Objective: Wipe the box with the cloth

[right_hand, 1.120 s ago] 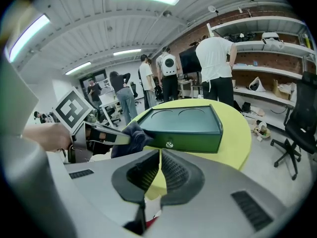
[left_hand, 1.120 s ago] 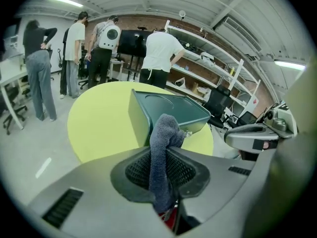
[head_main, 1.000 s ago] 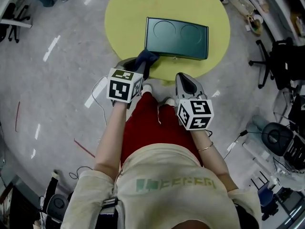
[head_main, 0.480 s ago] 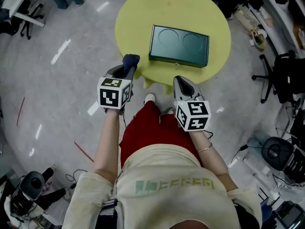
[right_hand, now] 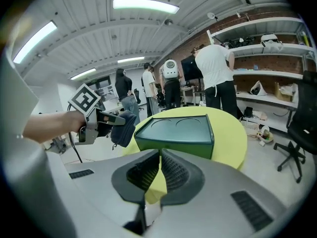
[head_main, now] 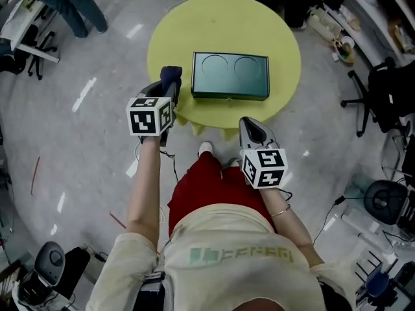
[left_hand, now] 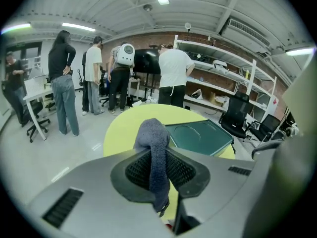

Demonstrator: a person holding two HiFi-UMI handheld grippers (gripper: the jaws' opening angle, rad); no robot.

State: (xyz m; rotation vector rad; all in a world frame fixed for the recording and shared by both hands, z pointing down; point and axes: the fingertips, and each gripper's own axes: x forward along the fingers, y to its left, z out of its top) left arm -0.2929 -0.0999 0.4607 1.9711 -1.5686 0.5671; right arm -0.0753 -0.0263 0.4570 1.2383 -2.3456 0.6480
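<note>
While left gripper (head_main: 166, 94) clamps cloth (head_main: 172, 75) near box (head_main: 230, 76), right gripper (head_main: 250, 126) closed, empty

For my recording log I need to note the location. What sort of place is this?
Most likely a lab or workshop, perhaps for robotics: open shelves stand against a brick wall, office chairs are parked beside them, and several people are busy at the back.
</note>
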